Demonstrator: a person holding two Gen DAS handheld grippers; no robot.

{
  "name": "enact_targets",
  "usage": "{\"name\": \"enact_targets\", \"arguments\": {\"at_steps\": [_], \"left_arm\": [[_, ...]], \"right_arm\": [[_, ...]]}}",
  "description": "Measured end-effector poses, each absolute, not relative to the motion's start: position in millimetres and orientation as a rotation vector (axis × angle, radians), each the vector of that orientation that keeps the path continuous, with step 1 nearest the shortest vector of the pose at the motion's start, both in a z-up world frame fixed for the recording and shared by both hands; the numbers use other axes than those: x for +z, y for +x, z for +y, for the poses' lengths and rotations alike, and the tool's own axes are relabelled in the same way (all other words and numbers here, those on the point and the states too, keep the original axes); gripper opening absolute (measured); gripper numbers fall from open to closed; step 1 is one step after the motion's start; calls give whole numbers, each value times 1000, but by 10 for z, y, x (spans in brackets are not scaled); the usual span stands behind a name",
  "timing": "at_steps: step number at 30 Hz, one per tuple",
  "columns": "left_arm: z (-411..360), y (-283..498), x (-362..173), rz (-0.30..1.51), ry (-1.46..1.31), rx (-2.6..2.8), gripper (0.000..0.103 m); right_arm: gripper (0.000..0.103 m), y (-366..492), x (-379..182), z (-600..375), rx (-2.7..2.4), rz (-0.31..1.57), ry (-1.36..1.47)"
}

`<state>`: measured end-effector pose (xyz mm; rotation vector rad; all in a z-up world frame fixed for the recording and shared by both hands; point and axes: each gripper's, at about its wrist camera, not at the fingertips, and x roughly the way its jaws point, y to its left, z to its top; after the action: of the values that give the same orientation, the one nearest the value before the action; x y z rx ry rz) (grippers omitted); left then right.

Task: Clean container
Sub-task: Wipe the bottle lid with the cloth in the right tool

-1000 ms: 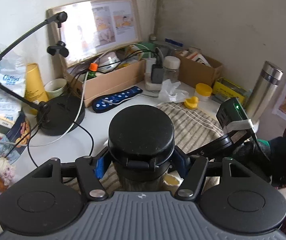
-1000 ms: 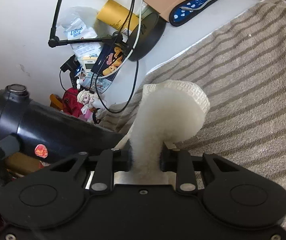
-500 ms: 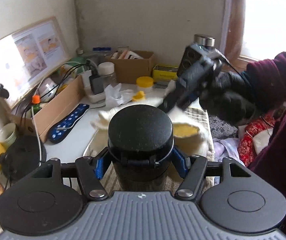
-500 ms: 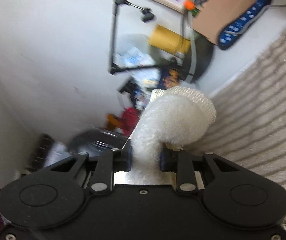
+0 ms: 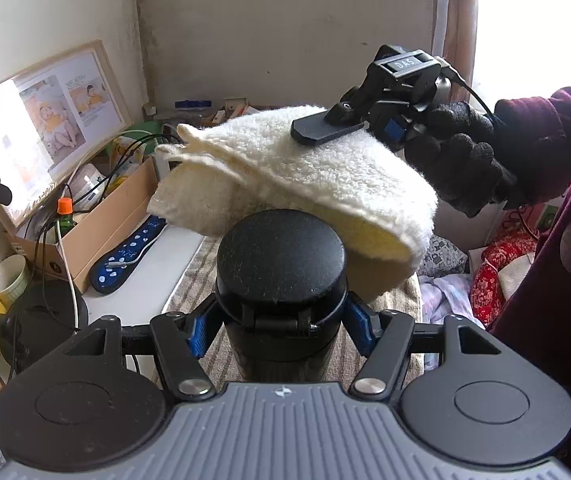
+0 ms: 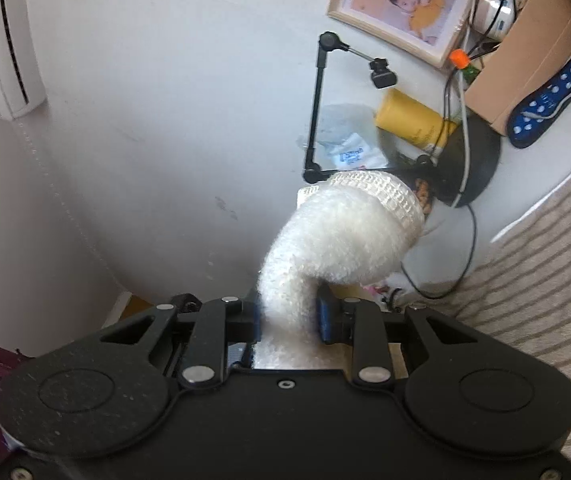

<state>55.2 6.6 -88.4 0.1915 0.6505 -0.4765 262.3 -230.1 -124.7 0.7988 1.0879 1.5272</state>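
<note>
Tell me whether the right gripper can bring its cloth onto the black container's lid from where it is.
Probably yes. The right gripper holds the fluffy white cloth just above and behind the lid of the black container, which the left gripper clamps, and nothing lies between them.

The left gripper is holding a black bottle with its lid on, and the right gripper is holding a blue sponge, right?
Not quite: the right gripper holds a fluffy white cloth, not a blue sponge, as the right wrist view shows. The left gripper does hold the black bottle, lid on.
</note>
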Motion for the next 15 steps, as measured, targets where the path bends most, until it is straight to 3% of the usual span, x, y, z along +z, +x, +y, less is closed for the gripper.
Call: {"name": "enact_targets", "arguments": {"at_steps": [15], "left_arm": [[34,525,-869,665,200,-434,64]], "right_arm": [[26,2584,-1696,-2082,1410,1216,613]]}}
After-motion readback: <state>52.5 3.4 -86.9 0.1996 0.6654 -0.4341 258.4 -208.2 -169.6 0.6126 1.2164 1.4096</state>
